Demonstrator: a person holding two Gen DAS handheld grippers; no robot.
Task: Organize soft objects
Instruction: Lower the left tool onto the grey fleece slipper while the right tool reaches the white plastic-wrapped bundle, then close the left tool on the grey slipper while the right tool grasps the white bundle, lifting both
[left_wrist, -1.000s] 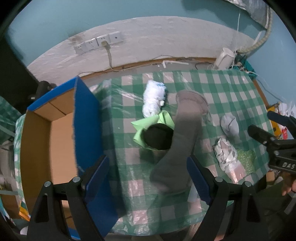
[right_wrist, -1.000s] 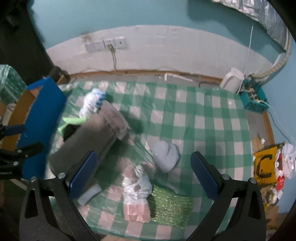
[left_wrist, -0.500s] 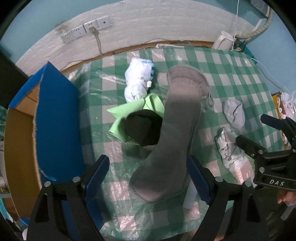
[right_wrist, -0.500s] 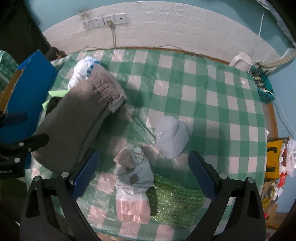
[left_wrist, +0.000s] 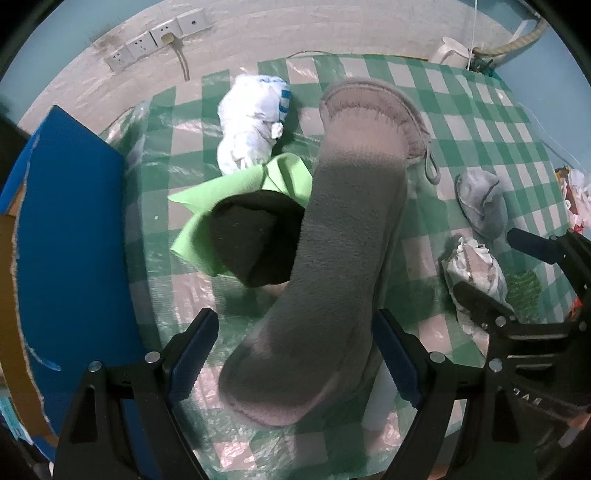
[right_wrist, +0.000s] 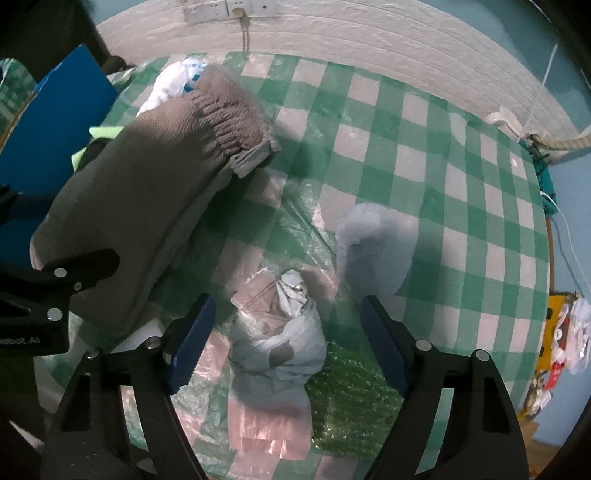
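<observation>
Box (left_wrist: 70, 236) beside table, interior hidden; grey sock (left_wrist: 332, 236) outside it.

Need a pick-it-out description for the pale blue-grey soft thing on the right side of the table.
Start at the green-and-white checked tablecloth. Just beyond the right hand-held gripper lies a crumpled white plastic bag, and the pale blue-grey slipper lies just past that, slightly to the right. It is small and rounded, unlike the long brown-grey slipper on the left.
</observation>
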